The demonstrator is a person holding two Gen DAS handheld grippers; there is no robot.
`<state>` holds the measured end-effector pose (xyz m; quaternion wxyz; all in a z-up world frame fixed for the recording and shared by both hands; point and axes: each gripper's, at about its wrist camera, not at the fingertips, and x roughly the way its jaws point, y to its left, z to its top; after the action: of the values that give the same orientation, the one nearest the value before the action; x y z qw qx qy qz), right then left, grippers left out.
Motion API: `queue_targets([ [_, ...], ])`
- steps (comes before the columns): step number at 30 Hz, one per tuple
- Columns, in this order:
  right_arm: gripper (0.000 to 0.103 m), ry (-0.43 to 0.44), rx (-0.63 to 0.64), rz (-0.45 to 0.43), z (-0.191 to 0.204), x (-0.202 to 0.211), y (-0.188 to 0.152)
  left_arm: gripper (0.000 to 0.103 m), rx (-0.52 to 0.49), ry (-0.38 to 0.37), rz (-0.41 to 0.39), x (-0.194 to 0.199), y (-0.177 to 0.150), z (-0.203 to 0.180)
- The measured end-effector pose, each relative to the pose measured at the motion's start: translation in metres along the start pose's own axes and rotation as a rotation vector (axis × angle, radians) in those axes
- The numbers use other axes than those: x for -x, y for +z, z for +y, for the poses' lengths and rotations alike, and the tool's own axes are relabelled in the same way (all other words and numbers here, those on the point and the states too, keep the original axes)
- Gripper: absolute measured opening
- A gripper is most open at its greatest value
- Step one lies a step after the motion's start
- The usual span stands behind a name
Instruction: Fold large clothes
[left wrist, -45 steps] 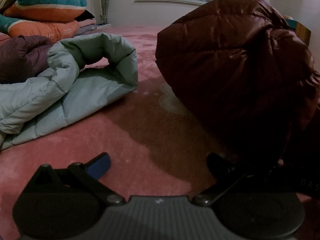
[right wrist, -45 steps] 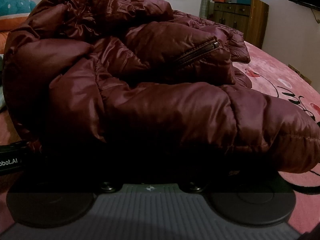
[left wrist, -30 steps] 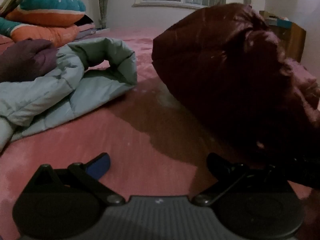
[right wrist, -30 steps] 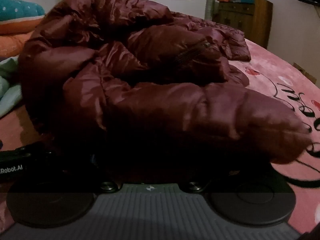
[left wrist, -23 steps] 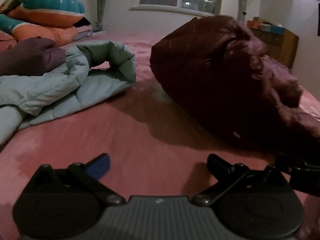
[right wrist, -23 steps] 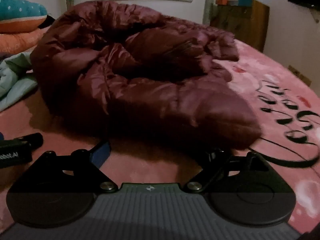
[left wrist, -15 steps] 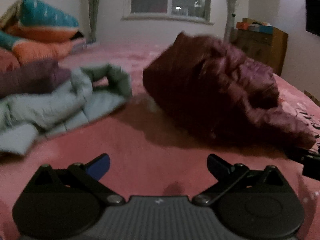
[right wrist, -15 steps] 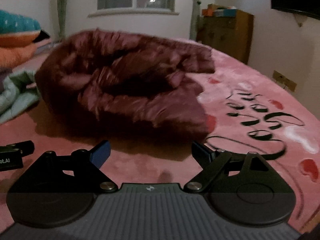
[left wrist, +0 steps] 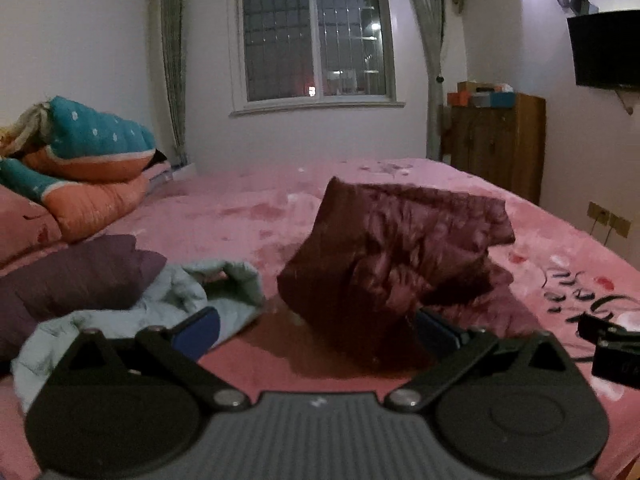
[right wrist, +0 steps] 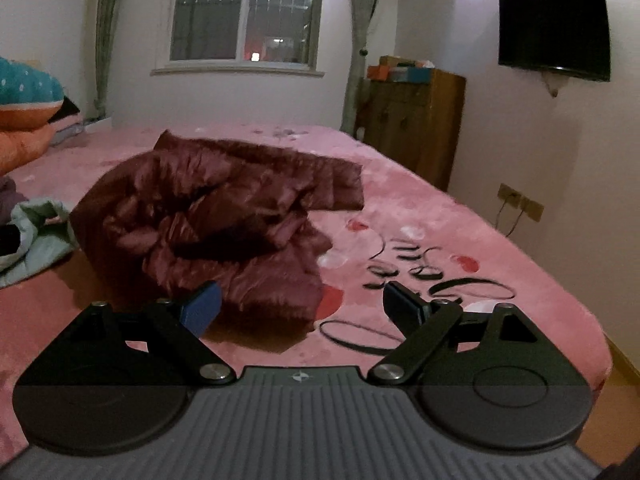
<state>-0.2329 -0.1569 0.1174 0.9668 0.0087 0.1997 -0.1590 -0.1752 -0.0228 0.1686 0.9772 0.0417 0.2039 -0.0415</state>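
A dark red puffer jacket (left wrist: 396, 256) lies bundled in a heap on the pink bed; it also shows in the right wrist view (right wrist: 224, 216). My left gripper (left wrist: 316, 330) is open and empty, held back above the bed in front of the jacket. My right gripper (right wrist: 302, 306) is open and empty, also back from the jacket, its left finger over the jacket's near edge in the view. The right gripper's tip shows at the right edge of the left wrist view (left wrist: 608, 340).
A pale green jacket (left wrist: 176, 300) and a purple garment (left wrist: 80, 276) lie left of the red one. Folded orange and teal quilts (left wrist: 80, 168) are stacked at the far left. A wooden cabinet (right wrist: 412, 124) stands beyond the bed's right edge (right wrist: 560, 280).
My right gripper has let go of the red jacket and opened. Both grippers have pulled back and up, so the jacket now lies farther away on the bed.
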Motion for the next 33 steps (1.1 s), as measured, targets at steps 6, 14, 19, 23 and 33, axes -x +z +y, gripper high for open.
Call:
queue_targets([
  [6,0.103,0.022,-0.021,-0.035,-0.013,0.035,0.025,0.102,0.033,0.014,-0.027,0.024,0.017,0.001],
  [14,0.103,0.042,-0.039,-0.098,-0.024,0.077,0.056,0.102,0.075,0.016,-0.081,0.047,0.033,0.013],
  [19,0.103,0.049,-0.038,-0.128,-0.017,0.094,0.064,0.102,0.069,0.020,-0.126,0.062,0.039,0.019],
  [23,0.103,0.062,-0.048,-0.138,-0.011,0.097,0.070,0.102,0.065,0.028,-0.156,0.072,0.042,0.024],
  [33,0.103,0.080,-0.024,-0.182,-0.003,0.110,0.076,0.102,0.071,0.052,-0.193,0.081,0.041,0.033],
])
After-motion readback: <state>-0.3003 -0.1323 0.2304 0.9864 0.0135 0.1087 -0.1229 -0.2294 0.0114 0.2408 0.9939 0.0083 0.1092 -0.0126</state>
